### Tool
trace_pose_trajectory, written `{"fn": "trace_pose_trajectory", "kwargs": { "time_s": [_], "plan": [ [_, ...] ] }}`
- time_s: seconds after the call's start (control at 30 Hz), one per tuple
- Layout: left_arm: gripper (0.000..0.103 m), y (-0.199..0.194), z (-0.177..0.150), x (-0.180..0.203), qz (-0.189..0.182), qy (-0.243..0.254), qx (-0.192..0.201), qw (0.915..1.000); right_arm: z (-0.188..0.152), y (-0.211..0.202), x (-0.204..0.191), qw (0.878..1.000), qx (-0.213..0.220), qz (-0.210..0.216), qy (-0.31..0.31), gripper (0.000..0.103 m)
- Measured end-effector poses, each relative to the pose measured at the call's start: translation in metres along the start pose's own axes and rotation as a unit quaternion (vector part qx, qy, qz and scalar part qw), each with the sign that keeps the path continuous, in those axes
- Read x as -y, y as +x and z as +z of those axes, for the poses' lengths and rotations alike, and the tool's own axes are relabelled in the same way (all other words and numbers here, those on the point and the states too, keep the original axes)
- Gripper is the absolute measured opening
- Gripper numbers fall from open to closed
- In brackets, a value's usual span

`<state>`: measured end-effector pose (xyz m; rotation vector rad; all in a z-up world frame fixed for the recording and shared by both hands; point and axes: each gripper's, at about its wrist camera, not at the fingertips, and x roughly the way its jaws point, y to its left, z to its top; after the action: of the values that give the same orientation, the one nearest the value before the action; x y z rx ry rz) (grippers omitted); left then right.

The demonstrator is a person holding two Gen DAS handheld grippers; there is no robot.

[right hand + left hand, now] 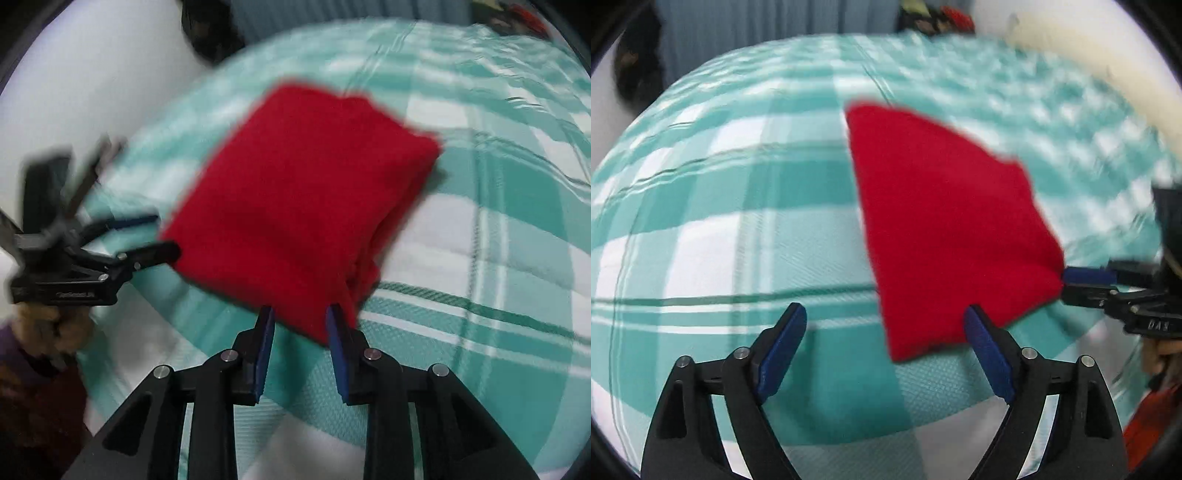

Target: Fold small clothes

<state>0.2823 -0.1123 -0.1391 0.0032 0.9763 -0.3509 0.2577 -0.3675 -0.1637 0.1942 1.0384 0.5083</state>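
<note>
While angled down over the red cloth [945, 229], left gripper [886, 332] fingers wide, right gripper [301, 325] narrow (neither gripping).

A home bedroom: a bed [720, 229] covered by a teal and white checked sheet [498, 221] fills both views, a pale wall [92, 103] runs along its far edge, and a grey-blue curtain [757, 33] hangs beyond.

Soft, even daylight and faint shadows. Around the red cloth [945, 229] the checked bedspread [738, 206] smears with motion blur (worst beyond it), bowing into dark fisheye corners.
</note>
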Motion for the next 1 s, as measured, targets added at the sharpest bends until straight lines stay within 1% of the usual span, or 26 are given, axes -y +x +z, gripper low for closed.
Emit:
{"fn": "trace_pose_trajectory", "kwargs": {
  "time_s": [0.03, 0.07, 0.1, 0.13, 0.2, 0.23, 0.27, 0.3, 0.33, 0.37, 0.4, 0.43, 0.47, 0.5, 0.53, 0.57, 0.63, 0.7, 0.73, 0.77, 0.8, 0.83, 0.9, 0.93, 1.0],
  "plan": [
    [0.094, -0.006, 0.002, -0.006, -0.006, -0.013, 0.011, 0.9998, 0.005, -0.013, 0.007, 0.999, 0.027, 0.012, 0.021, 0.060],
    [0.095, -0.010, 0.007, -0.015, -0.018, -0.035, 0.023, 0.9989, 0.012, -0.025, 0.018, 0.997, 0.059, 0.021, 0.047, 0.076],
    [0.095, -0.006, 0.012, -0.021, -0.028, -0.048, 0.022, 0.9982, 0.022, -0.033, 0.033, 0.993, 0.089, 0.034, 0.076, 0.078],
    [0.095, 0.001, 0.018, -0.023, -0.037, -0.054, 0.016, 0.9977, 0.035, -0.030, 0.054, 0.987, 0.096, 0.056, 0.115, 0.078],
    [0.094, 0.026, 0.027, -0.025, -0.058, -0.060, -0.007, 0.9965, 0.052, -0.005, 0.088, 0.975, 0.066, 0.085, 0.192, 0.076],
    [0.093, 0.040, 0.028, -0.024, -0.066, -0.063, -0.024, 0.9955, 0.055, 0.010, 0.107, 0.966, 0.055, 0.103, 0.231, 0.072],
    [0.089, 0.055, 0.026, -0.022, -0.080, -0.068, -0.046, 0.9934, 0.059, 0.028, 0.124, 0.952, 0.047, 0.131, 0.271, 0.070],
    [0.089, 0.064, 0.023, -0.017, -0.097, -0.070, -0.062, 0.9909, 0.063, 0.044, 0.135, 0.940, 0.043, 0.158, 0.301, 0.068],
    [0.089, 0.065, 0.020, -0.013, -0.104, -0.066, -0.063, 0.9903, 0.067, 0.057, 0.142, 0.930, 0.046, 0.170, 0.323, 0.058],
    [0.085, 0.064, 0.017, -0.006, -0.107, -0.056, -0.059, 0.9909, 0.070, 0.065, 0.145, 0.924, 0.052, 0.173, 0.337, 0.045],
    [0.076, 0.064, 0.015, -0.001, -0.112, -0.044, -0.060, 0.9909, 0.073, 0.071, 0.145, 0.919, 0.059, 0.177, 0.348, 0.033],
    [0.047, 0.064, 0.014, 0.002, -0.124, -0.038, -0.066, 0.9893, 0.076, 0.077, 0.145, 0.918, 0.060, 0.172, 0.352, 0.012],
    [0.038, 0.065, 0.013, 0.002, -0.134, -0.043, -0.076, 0.9871, 0.078, 0.078, 0.144, 0.921, 0.060, 0.158, 0.351, 0.012],
    [0.032, 0.061, 0.014, 0.000, -0.136, -0.048, -0.074, 0.9867, 0.080, 0.074, 0.139, 0.926, 0.067, 0.140, 0.344, 0.012],
    [0.026, 0.057, 0.017, -0.002, -0.139, -0.048, -0.072, 0.9865, 0.082, 0.066, 0.134, 0.931, 0.078, 0.136, 0.331, 0.011],
    [0.023, 0.048, 0.018, -0.002, -0.140, -0.045, -0.066, 0.9870, 0.084, 0.056, 0.125, 0.935, 0.090, 0.136, 0.316, 0.011],
    [0.022, 0.029, 0.020, -0.002, -0.141, -0.037, -0.052, 0.9880, 0.089, 0.025, 0.103, 0.945, 0.114, 0.134, 0.277, 0.011],
    [0.022, 0.002, 0.021, -0.004, -0.150, -0.034, -0.034, 0.9876, 0.095, -0.010, 0.078, 0.956, 0.132, 0.127, 0.229, 0.011],
    [0.022, -0.013, 0.022, -0.004, -0.155, -0.032, -0.023, 0.9872, 0.097, -0.028, 0.063, 0.959, 0.141, 0.130, 0.210, 0.011],
    [0.022, -0.031, 0.023, -0.005, -0.161, -0.032, -0.013, 0.9863, 0.098, -0.039, 0.053, 0.960, 0.146, 0.132, 0.198, 0.011],
    [0.022, -0.044, 0.024, -0.007, -0.166, -0.034, -0.007, 0.9855, 0.100, -0.058, 0.040, 0.962, 0.151, 0.132, 0.183, 0.011],
    [0.022, -0.059, 0.025, -0.009, -0.171, -0.034, -0.001, 0.9847, 0.101, -0.070, 0.030, 0.962, 0.154, 0.138, 0.177, 0.011],
    [0.023, -0.083, 0.027, -0.012, -0.170, -0.030, 0.007, 0.9849, 0.107, -0.082, 0.012, 0.961, 0.156, 0.150, 0.173, 0.011],
    [0.026, -0.089, 0.025, -0.014, -0.170, -0.031, 0.005, 0.9850, 0.111, -0.084, 0.011, 0.960, 0.153, 0.155, 0.174, 0.011],
    [0.043, -0.088, 0.014, -0.019, -0.169, -0.056, -0.022, 0.9838, 0.098, -0.088, 0.006, 0.960, 0.136, 0.156, 0.191, 0.012]
  ]
}}
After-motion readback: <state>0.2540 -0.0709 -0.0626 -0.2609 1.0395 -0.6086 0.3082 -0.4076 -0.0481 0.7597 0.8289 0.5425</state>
